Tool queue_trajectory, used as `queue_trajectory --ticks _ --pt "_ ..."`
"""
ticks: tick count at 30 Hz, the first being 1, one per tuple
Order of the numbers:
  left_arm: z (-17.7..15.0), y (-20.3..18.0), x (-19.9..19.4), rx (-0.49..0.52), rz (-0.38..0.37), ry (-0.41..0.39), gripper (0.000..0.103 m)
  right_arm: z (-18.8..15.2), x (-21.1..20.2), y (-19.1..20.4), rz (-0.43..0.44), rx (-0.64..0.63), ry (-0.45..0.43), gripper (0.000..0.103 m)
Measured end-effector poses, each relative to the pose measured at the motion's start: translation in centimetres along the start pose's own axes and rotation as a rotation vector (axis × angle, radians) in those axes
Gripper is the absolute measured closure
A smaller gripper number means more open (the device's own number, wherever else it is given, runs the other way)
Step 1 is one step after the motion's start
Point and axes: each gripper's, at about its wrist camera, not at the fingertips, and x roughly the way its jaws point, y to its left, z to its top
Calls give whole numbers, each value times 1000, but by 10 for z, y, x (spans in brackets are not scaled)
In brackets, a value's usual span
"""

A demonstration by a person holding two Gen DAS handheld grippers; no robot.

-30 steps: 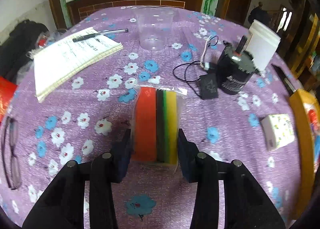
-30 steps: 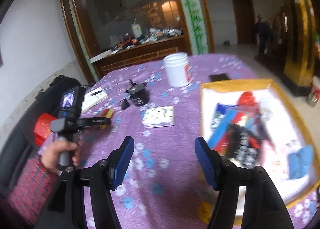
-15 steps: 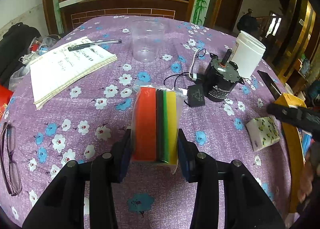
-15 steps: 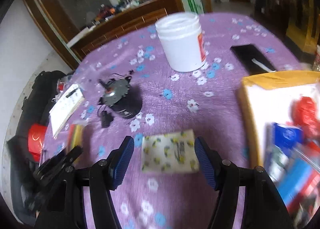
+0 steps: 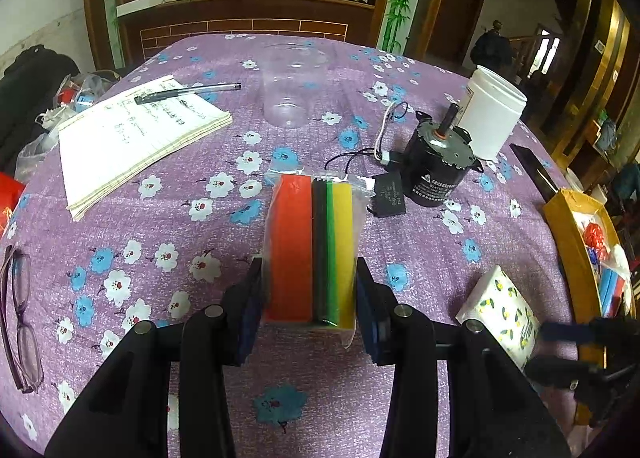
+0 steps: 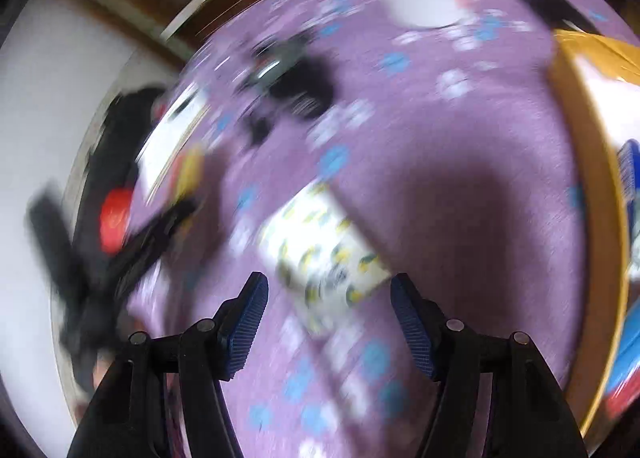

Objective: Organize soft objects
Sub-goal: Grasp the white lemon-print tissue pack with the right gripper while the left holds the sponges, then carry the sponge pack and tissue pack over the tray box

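Note:
My left gripper point(image 5: 310, 312) is shut on a clear-wrapped pack of sponges point(image 5: 310, 246), orange, black, green and yellow, held above the purple flowered tablecloth. A white tissue pack with a lemon print point(image 5: 500, 314) lies on the cloth at the right; in the blurred right wrist view it point(image 6: 324, 250) sits just ahead of my open, empty right gripper point(image 6: 330, 314), between the finger lines. The right gripper also shows at the left wrist view's lower right point(image 5: 576, 354). A yellow cardboard box point(image 5: 568, 254) holding colourful items stands at the right edge.
On the table are a notebook point(image 5: 132, 138) with a pen point(image 5: 188, 92), a clear plastic cup point(image 5: 292, 84), a black motor point(image 5: 438, 162) with wires, a white jar point(image 5: 492, 118), a dark phone point(image 5: 534, 170) and glasses point(image 5: 18, 314) at the left edge.
The left gripper has lifted the sponge pack off the cloth. The right gripper has swung down and left from the box onto the tissue pack, moving fast.

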Motion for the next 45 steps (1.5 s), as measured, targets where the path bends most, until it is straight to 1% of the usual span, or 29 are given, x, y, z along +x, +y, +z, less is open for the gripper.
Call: queue_trajectory --ticks 1,3,5,6,10,13,14,16,18,19,20,21,22,25,27,31,34,38,45 --pt "-1 -1 0 6 1 -2 64 -1 -5 11 -67 -68 -39 38" --pt "-1 -2 0 13 2 -5 64 1 -10 23 -168 -156 -121 37" --pt "-1 -2 0 11 -7 -2 64 5 -8 27 -227 -205 -164 35" --pt "-1 -1 1 11 -10 1 64 7 -4 27 -241 -217 -169 35" --pt "0 -4 -1 19 -18 -3 64 9 16 21 -179 -214 -130 35" --pt "-1 -6 -4 26 -28 -14 64 3 26 17 -181 -200 -128 37" --pt "-1 -6 -4 27 -33 -16 64 -1 24 17 -177 -193 -140 44" --pt "-1 -9 -6 33 -42 -19 64 -8 21 14 -175 -178 -177 46" --pt "-2 -14 -9 48 -55 -27 64 -16 13 10 -150 -136 -236 50" --pt "-3 -17 -11 60 -59 -34 64 -20 6 8 -127 -117 -294 50" --pt "-5 -22 -13 79 -64 -44 64 -22 2 7 -134 -112 -337 50" --pt "-6 -26 -15 92 -71 -53 64 -23 -3 5 -160 -106 -381 50" --pt "-7 -30 -17 106 -81 -61 64 -23 -8 3 -174 -95 -414 50" --pt "-9 -41 -24 141 -98 -88 64 -24 -21 -7 -176 -59 -479 50" --pt "-12 -49 -30 177 -108 -116 64 -25 -26 -12 -181 -43 -502 50" --pt "-17 -59 -36 221 -106 -153 64 -23 -32 -17 -172 -23 -527 50" --pt "-17 -63 -36 234 -105 -165 64 -21 -34 -17 -176 -16 -536 50" --pt "-18 -65 -40 247 -89 -203 64 -22 -35 -16 -182 -8 -549 50" --pt "-20 -68 -47 262 -84 -255 64 -28 -47 -12 -206 -20 -603 50"
